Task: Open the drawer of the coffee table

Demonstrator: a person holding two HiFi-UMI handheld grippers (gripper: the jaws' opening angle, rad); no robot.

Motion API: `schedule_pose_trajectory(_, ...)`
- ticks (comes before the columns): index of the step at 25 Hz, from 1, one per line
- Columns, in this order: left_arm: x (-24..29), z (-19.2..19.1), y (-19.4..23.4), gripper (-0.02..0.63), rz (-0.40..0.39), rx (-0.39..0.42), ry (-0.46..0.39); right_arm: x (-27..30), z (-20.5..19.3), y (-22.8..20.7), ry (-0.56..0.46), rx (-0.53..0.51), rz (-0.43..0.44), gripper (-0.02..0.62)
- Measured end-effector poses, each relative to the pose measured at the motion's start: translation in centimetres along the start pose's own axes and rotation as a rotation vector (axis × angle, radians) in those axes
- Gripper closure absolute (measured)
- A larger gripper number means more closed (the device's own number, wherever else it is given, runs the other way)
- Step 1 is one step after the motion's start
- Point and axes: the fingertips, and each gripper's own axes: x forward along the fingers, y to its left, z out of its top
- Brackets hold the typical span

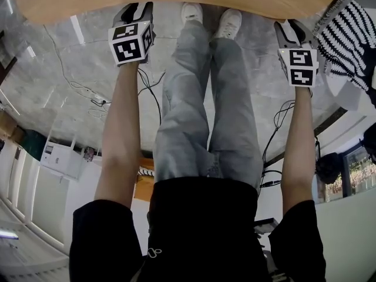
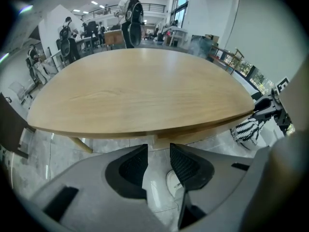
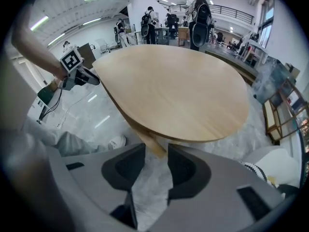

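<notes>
- Left tool [image 2: 158, 151]: jaws spread, nothing between them, aimed at the near rim of the desk [image 2: 140, 91].
- Right tool [image 3: 156, 151]: also spread and empty, farther along the same rim.
- Drawer: not made out, presumably under the top.
- Risks: a tool may pinch the rim instead of a pull, and the drawer may strike the person's shoes [image 1: 229, 22] just below.

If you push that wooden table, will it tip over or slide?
Probably won't tip: the table has a wide top on slanted legs. It might slide, since the floor looks shiny. Being solid-looking wood, it's likely stiff and fairly heavy.
</notes>
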Motion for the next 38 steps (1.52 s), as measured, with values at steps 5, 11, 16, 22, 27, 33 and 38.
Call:
schedule_pose_trajectory(5,0.7,0.7,-0.6,0.476,-0.031,0.044,-0.001,0.9,-0.2,-0.2,0.016,-0.017,0.022,0.465)
schedule_pose_trajectory(11,0.6,0.6,-0.9,0.494,-0.025,0.042,-0.004,1.5,-0.2,0.0,0.039,-0.061,0.030,0.462)
schedule_pose_trajectory(16,0.6,0.6,-0.8,0.499,-0.045,0.009,-0.002,1.7,-0.2,0.0,0.062,-0.060,0.023,0.462)
schedule_pose_trajectory(22,0.5,0.6,-1.0,0.508,-0.054,-0.021,0.016,1.4,-0.3,-0.1,0.091,-0.064,0.008,0.465)
schedule_pose_trajectory(27,0.0,0.3,-1.1,0.514,-0.055,-0.046,0.014,1.1,-0.5,0.2,0.112,-0.113,0.011,0.472)
schedule_pose_trajectory(33,-1.1,-0.9,-1.2,0.518,-0.054,-0.059,0.034,0.4,-1.3,1.4,0.135,-0.151,0.030,0.479)
schedule_pose_trajectory(38,-2.2,-3.0,-1.7,0.520,-0.052,-0.065,0.068,-0.4,-2.9,3.1,0.159,-0.195,0.060,0.485)
